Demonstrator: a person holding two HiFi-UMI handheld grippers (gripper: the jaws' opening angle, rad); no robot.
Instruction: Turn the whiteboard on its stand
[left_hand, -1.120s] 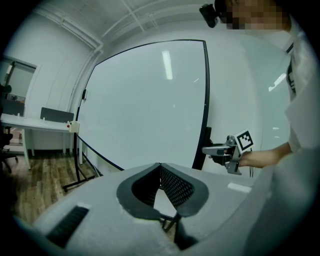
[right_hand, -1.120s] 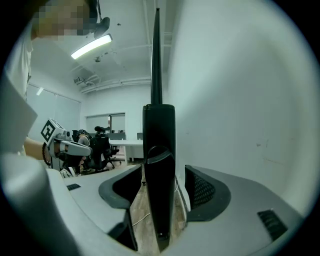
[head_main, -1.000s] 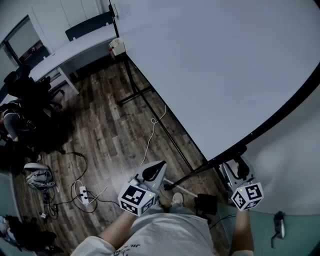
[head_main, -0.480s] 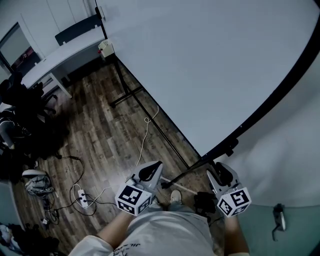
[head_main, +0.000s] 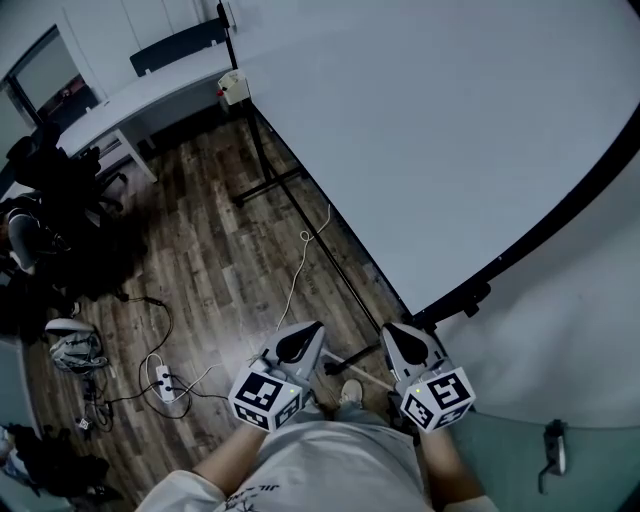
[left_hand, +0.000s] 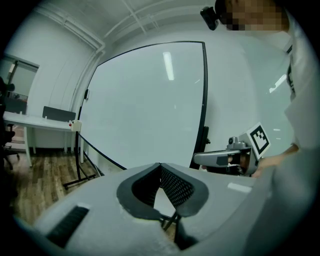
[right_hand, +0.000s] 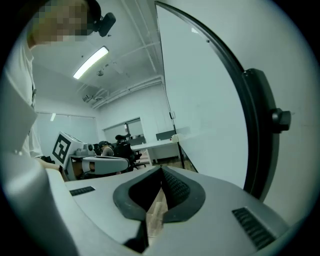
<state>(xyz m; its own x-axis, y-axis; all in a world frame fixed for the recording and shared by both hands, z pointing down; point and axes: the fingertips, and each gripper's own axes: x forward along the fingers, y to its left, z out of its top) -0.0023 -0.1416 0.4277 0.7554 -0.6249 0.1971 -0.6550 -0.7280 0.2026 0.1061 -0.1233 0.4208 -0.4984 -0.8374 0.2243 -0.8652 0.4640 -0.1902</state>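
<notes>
With the left tongs (head_main: 308, 333) shut empty and the right tongs (head_main: 393, 333) just snapped shut on nothing, the unheld whiteboard (head_main: 420, 130) could swing and strike them.

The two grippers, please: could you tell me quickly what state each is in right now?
Left gripper: shut, holding nothing.
Right gripper: just closed, shut, nothing between its jaws.
</notes>
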